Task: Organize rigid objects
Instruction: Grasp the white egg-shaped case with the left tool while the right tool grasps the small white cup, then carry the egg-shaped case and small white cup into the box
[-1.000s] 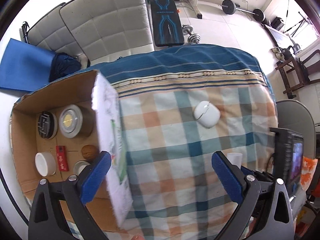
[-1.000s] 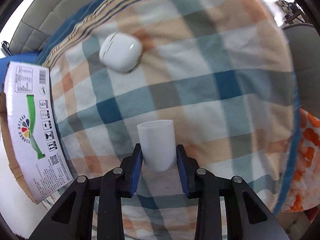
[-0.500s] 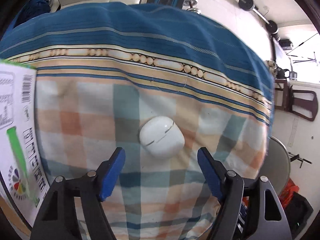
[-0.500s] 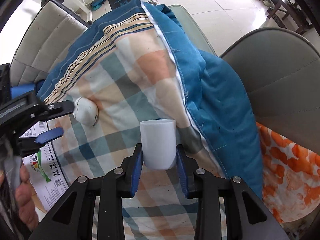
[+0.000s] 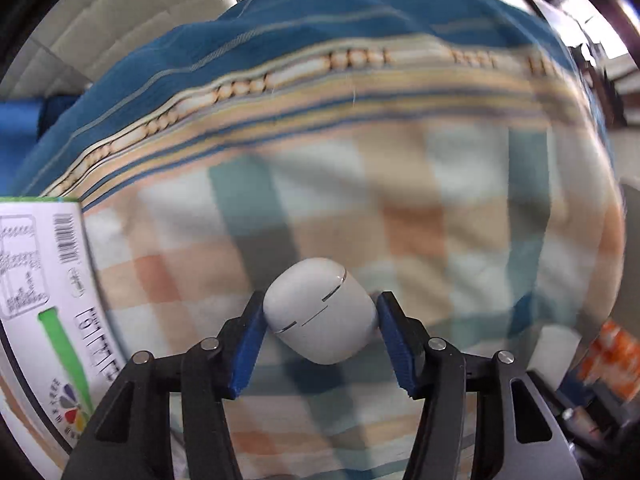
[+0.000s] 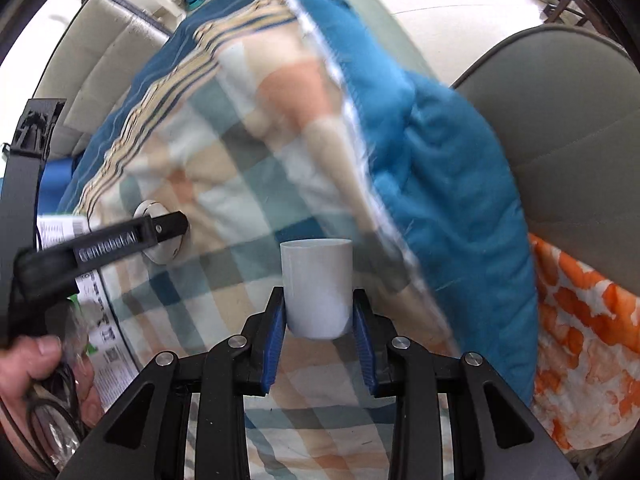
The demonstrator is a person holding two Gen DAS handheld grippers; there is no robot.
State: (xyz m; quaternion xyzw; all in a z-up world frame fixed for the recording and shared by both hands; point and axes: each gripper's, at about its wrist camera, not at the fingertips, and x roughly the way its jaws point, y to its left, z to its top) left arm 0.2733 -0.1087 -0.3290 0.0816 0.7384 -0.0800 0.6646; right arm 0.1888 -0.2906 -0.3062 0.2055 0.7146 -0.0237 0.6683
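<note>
Closing jaws frame the left wrist view: the left gripper (image 5: 320, 328) has its two blue pads on either side of one white earbud case (image 5: 320, 316), the left pad touching its side and the right pad just beside it, so I cannot tell whether the squeeze is complete. The case lies tilted on the checked blanket (image 5: 400, 200), its lid seam facing up. One cardboard box (image 5: 44, 300), with a printed white flap bearing a barcode and a green stripe, sits at the left edge of the blanket. One pale quilted cushion (image 5: 132, 20) shows beyond the blanket's blue border.

From the right wrist view, the right gripper (image 6: 320, 320) is clamped tight on one white cup (image 6: 317, 288), which stands upright between the two blue pads, raised above the blanket. At the left of this view the left gripper appears as a black arm reaching down over the earbud case, which is mostly hidden behind it. One hand (image 6: 32, 380) grips that tool's handle at the lower left. One grey chair back (image 6: 560, 140) stands to the right, and one orange-patterned cloth (image 6: 580, 340) lies below it.
</note>
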